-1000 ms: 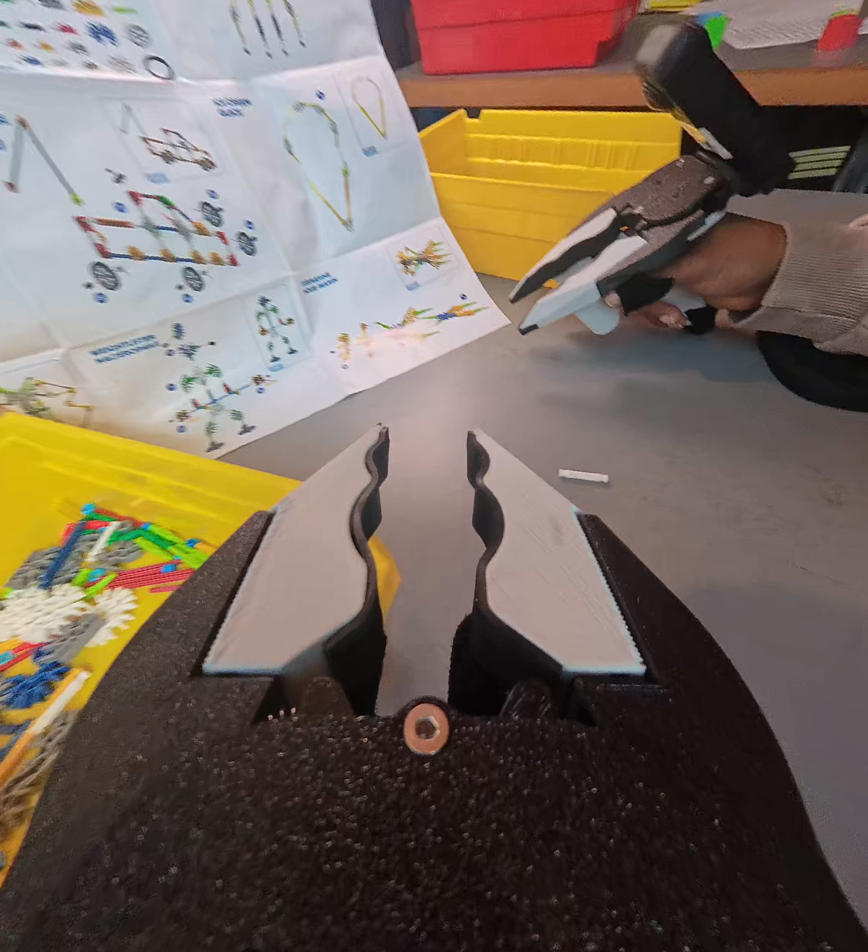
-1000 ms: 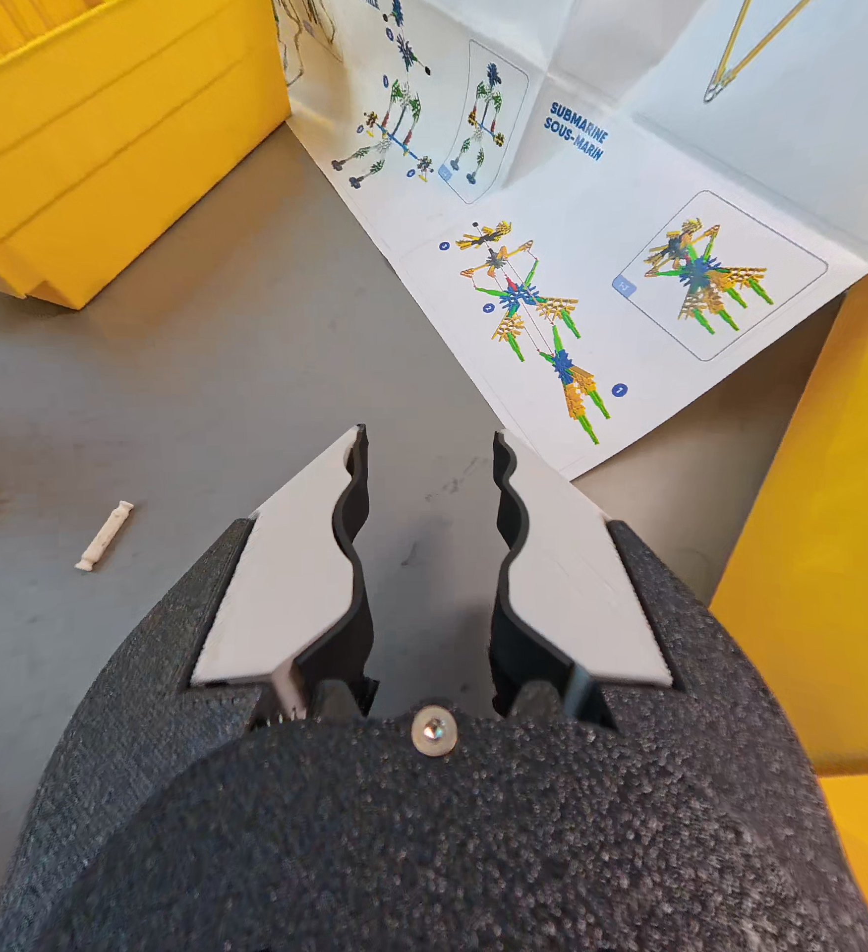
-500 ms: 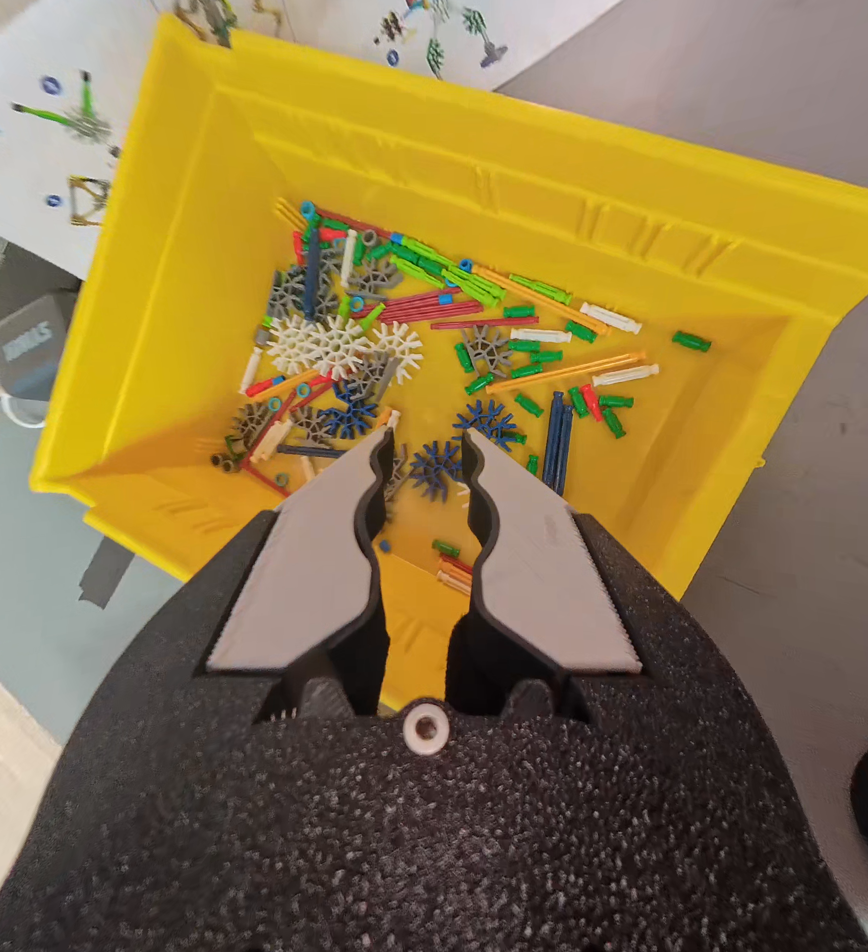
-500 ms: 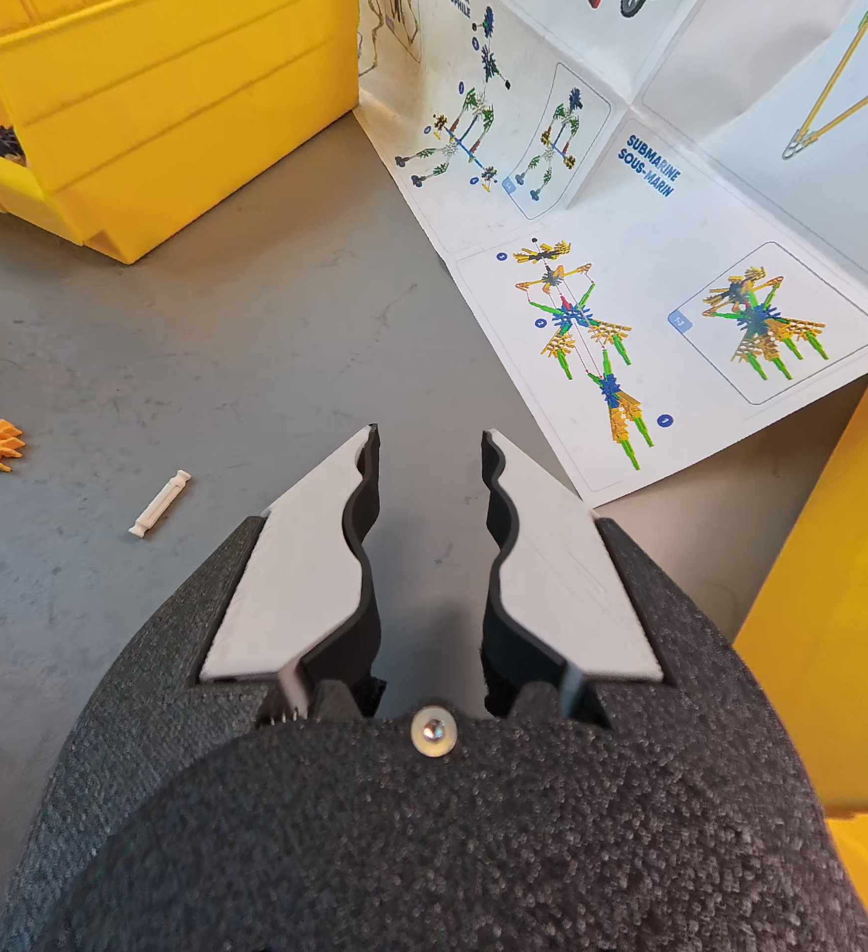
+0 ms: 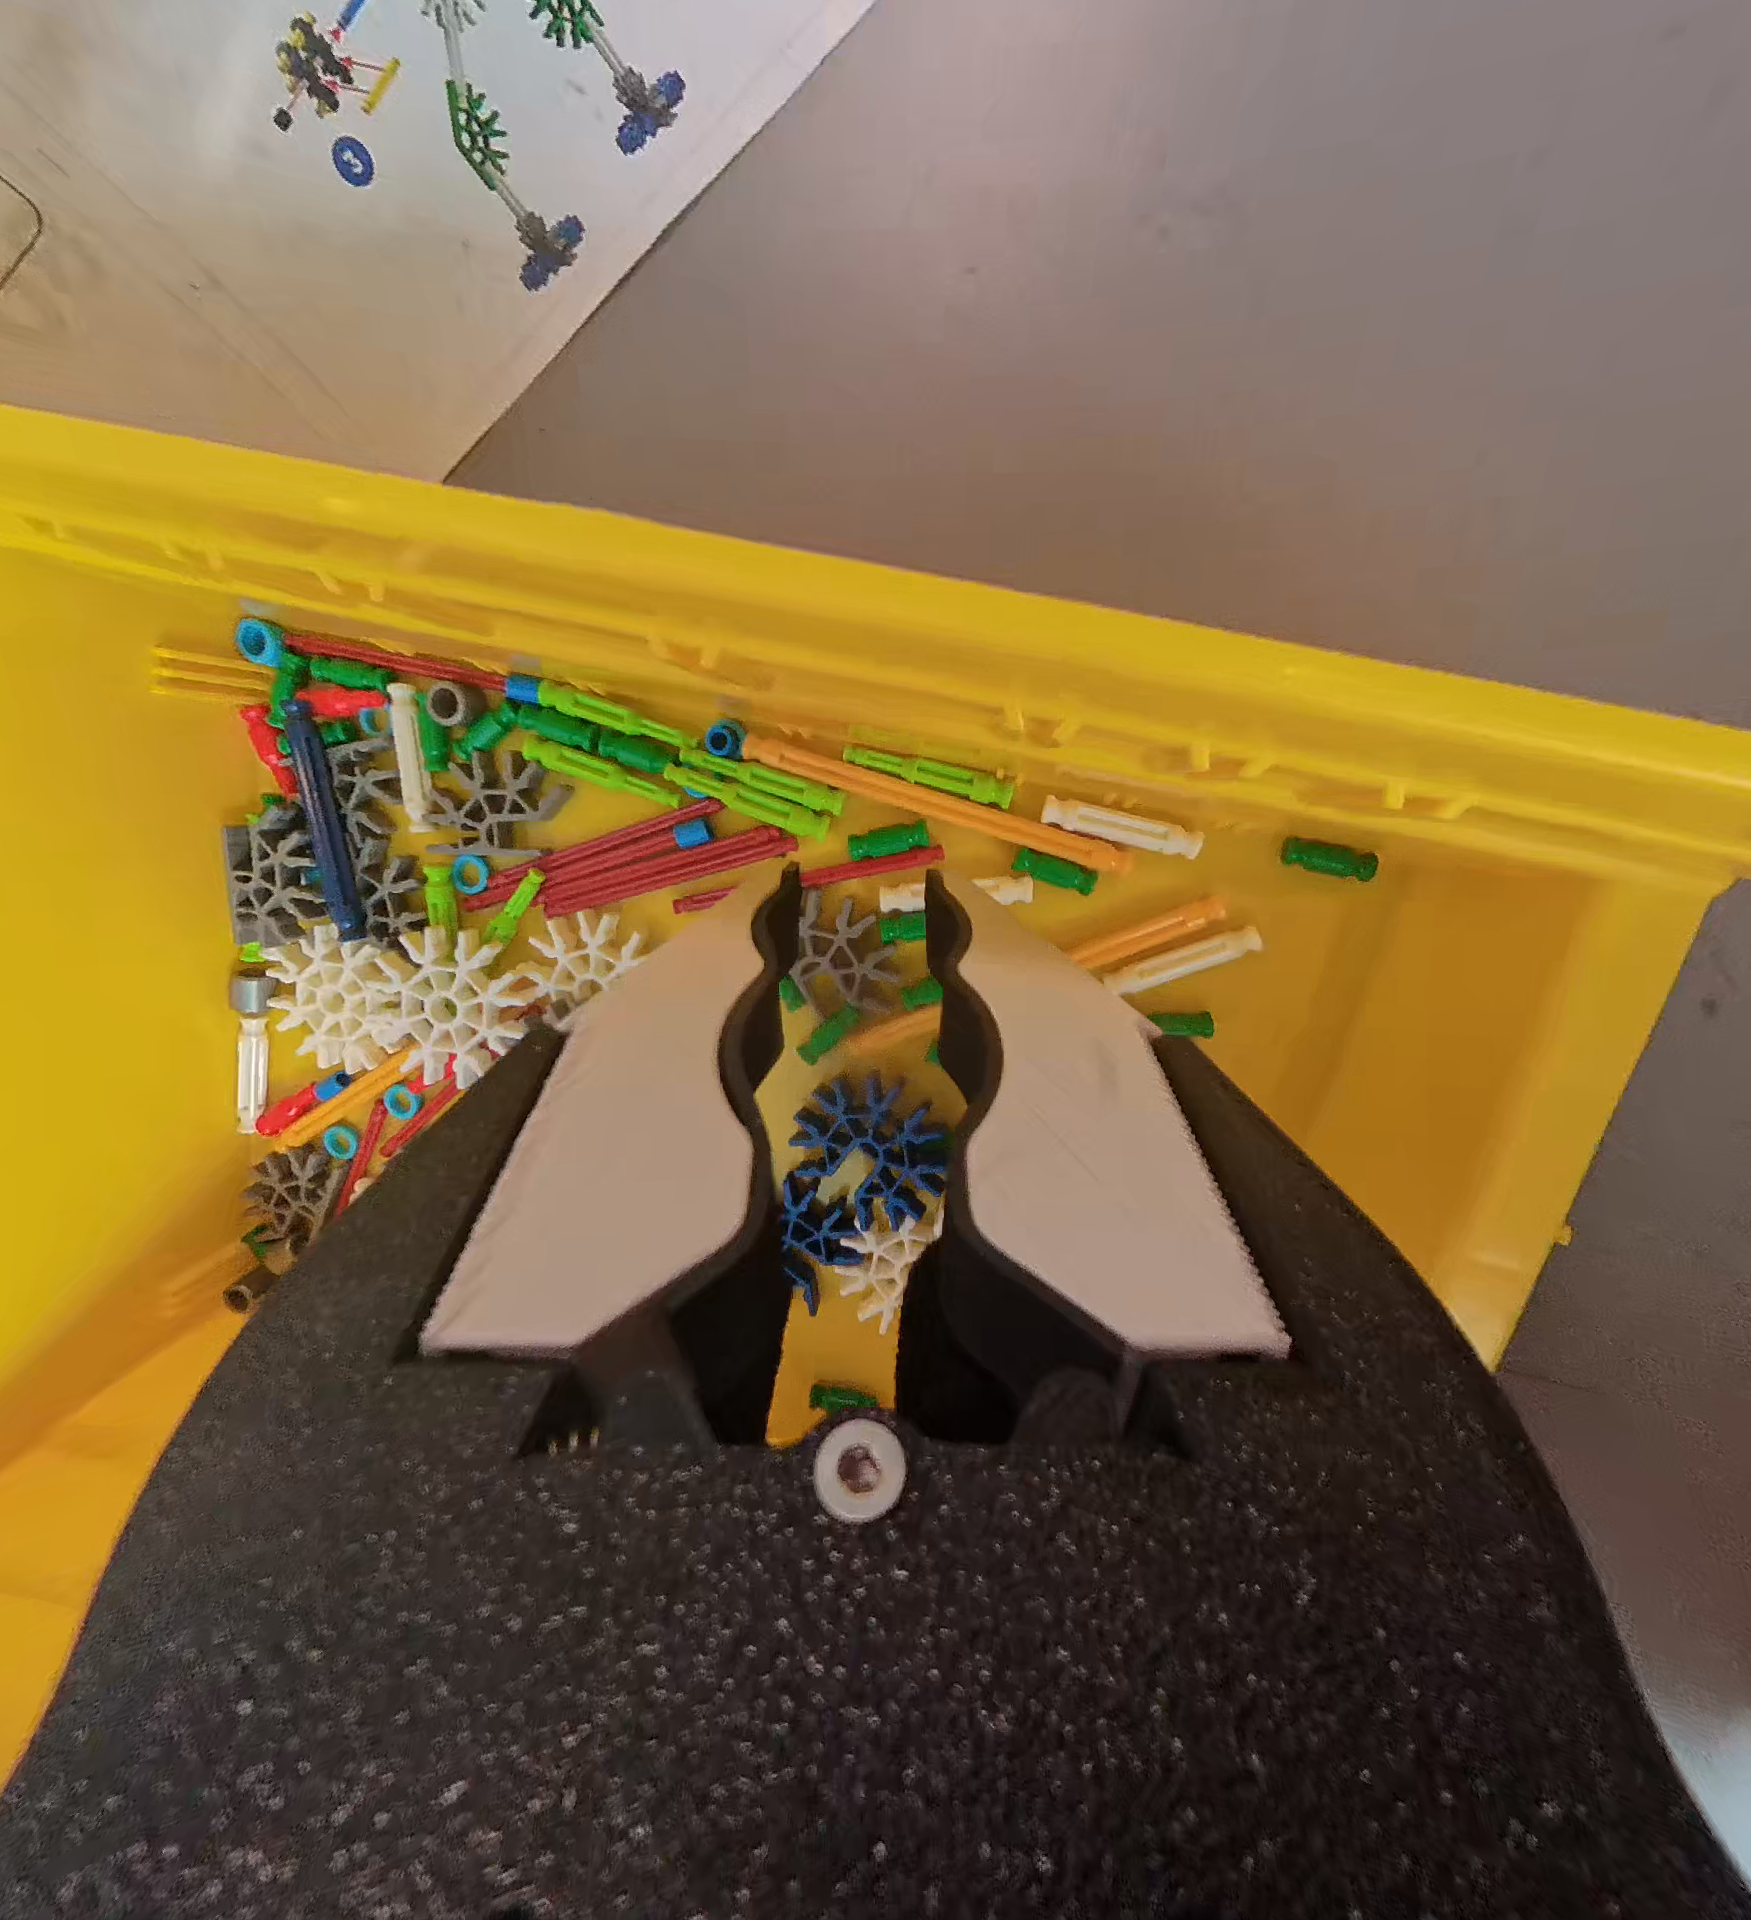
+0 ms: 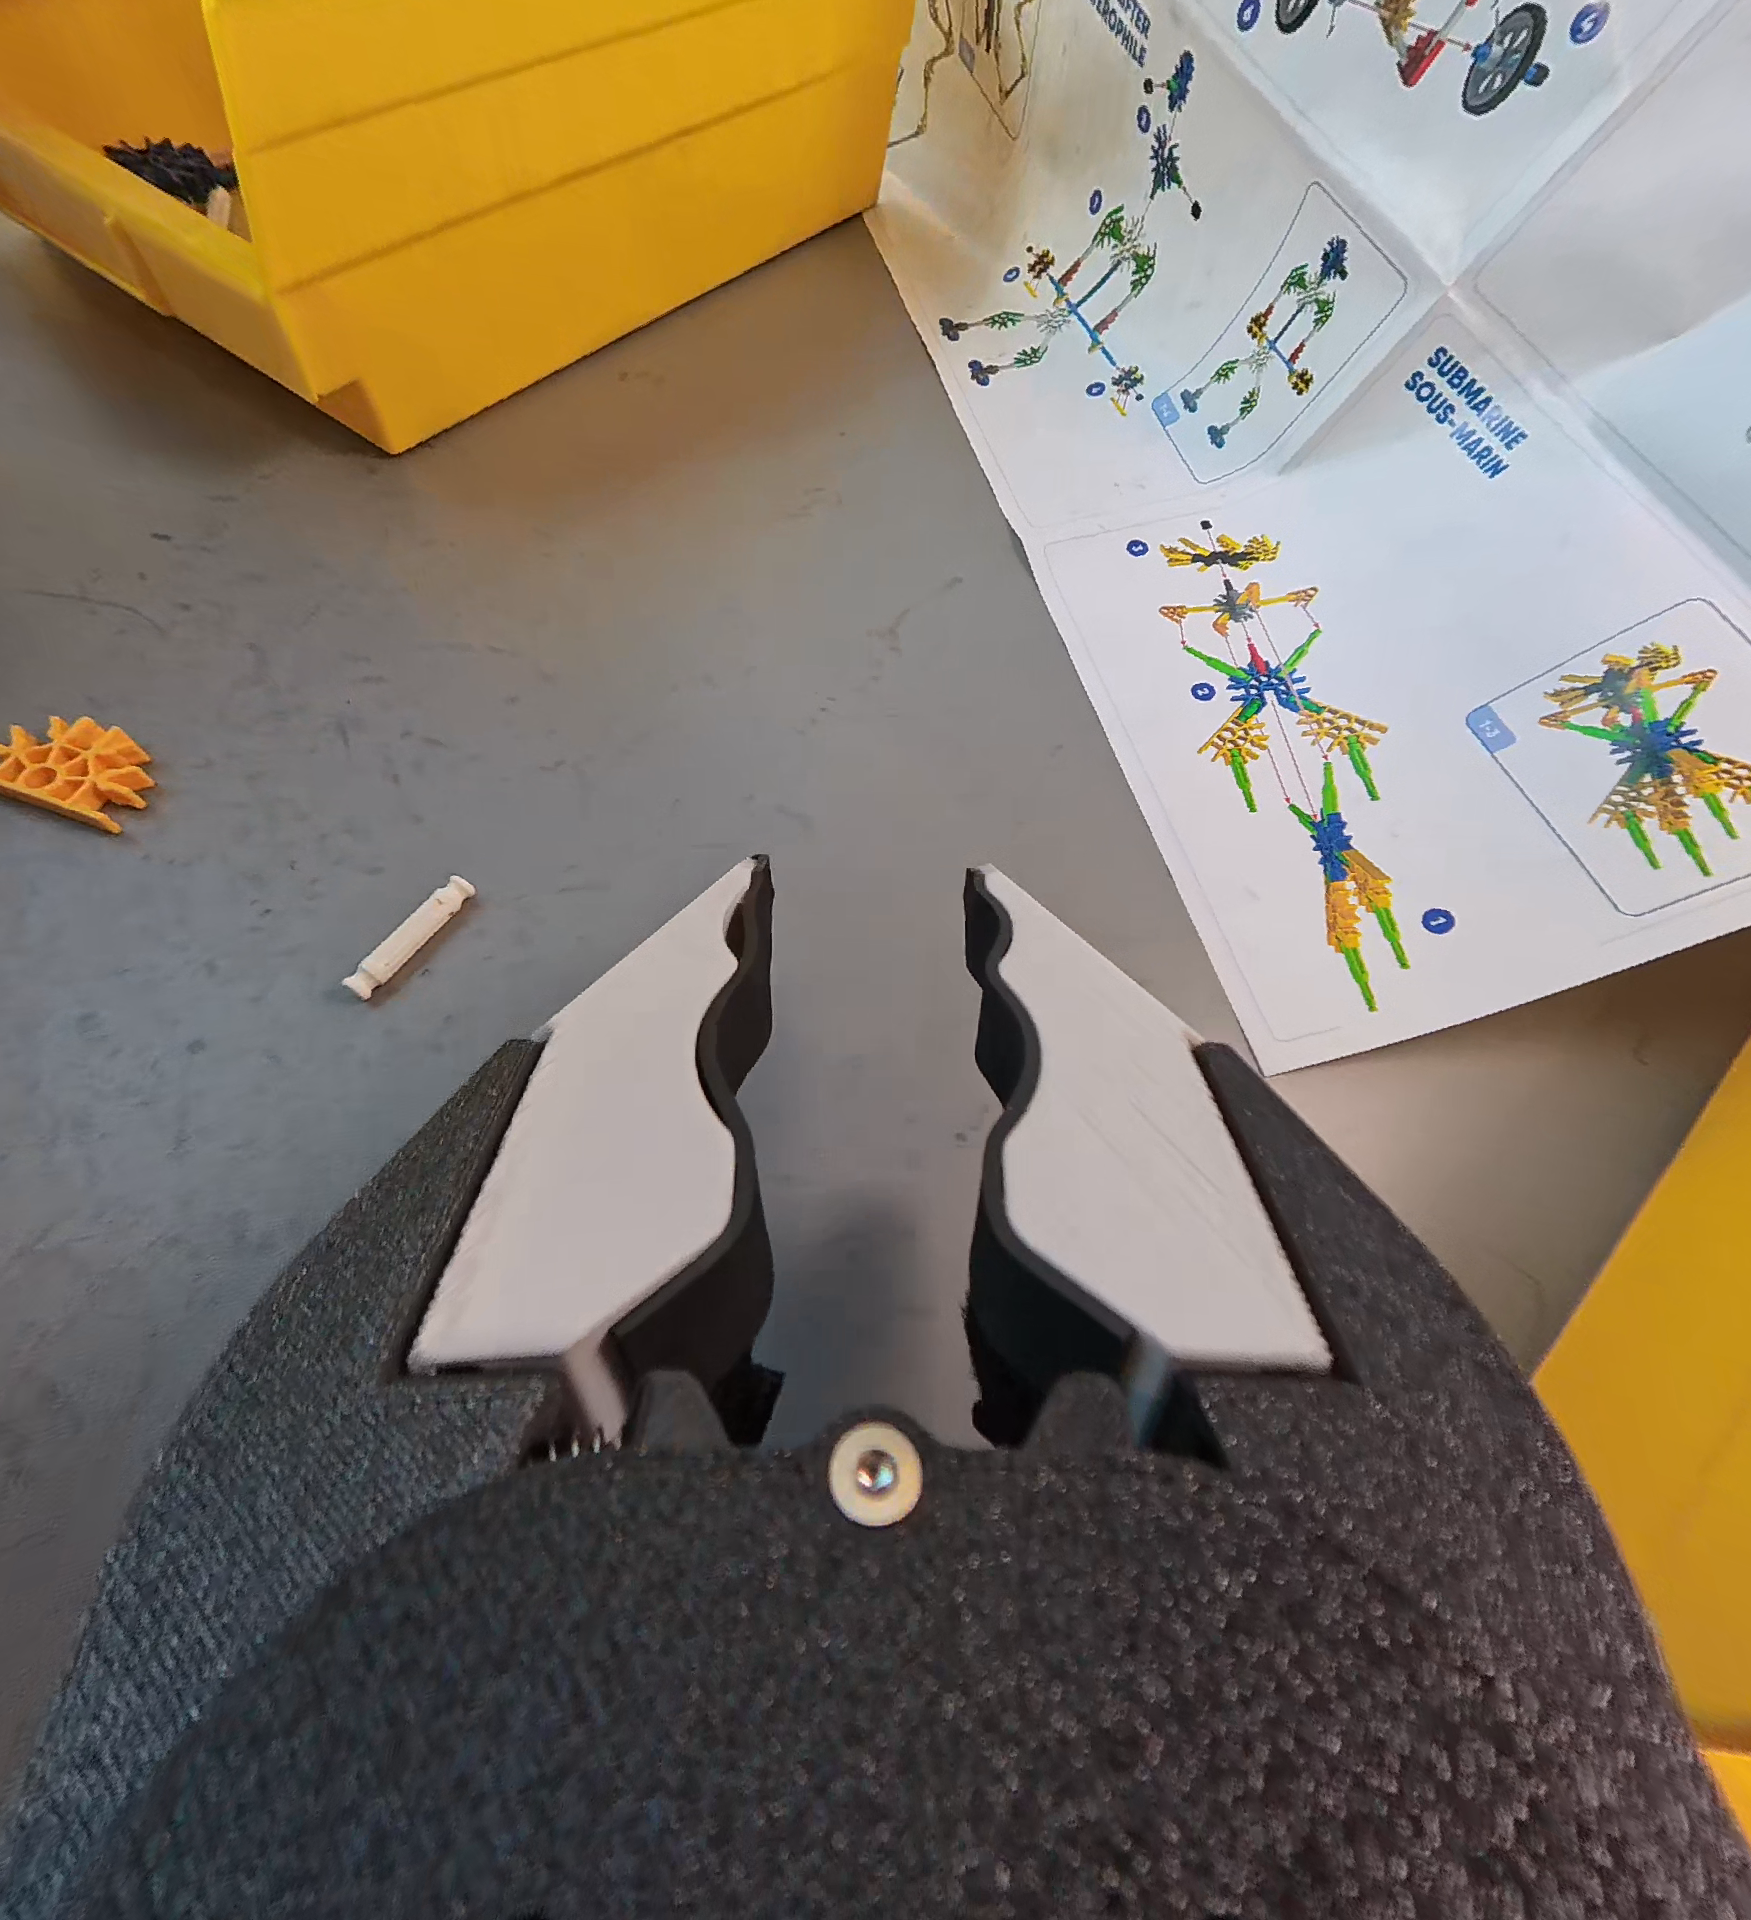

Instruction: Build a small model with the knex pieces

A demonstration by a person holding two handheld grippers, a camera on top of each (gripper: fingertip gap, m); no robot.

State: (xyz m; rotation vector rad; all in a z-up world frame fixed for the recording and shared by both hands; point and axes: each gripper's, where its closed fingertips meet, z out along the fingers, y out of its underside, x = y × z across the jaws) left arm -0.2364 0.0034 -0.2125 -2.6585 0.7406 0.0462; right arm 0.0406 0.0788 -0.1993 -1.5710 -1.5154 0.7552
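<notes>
My left gripper is open and empty, held inside a yellow bin above a heap of small plastic construction pieces. A grey connector and blue snowflake connectors lie between its fingers. White snowflake connectors, red rods and green rods lie to its left. My right gripper is open and empty over the grey table. A short white rod lies on the table just left of it, and orange connectors lie farther left.
A folded instruction sheet lies on the table right of the right gripper and also shows in the left wrist view. A second yellow bin stands at the far left. Another yellow bin wall is close on the right. To the short white rod: right tips about 9 cm, left tips about 25 cm.
My left gripper swung from the table over to the yellow bin and dropped lower into it. My right gripper drew back and left, bringing the white rod and orange connectors nearer.
</notes>
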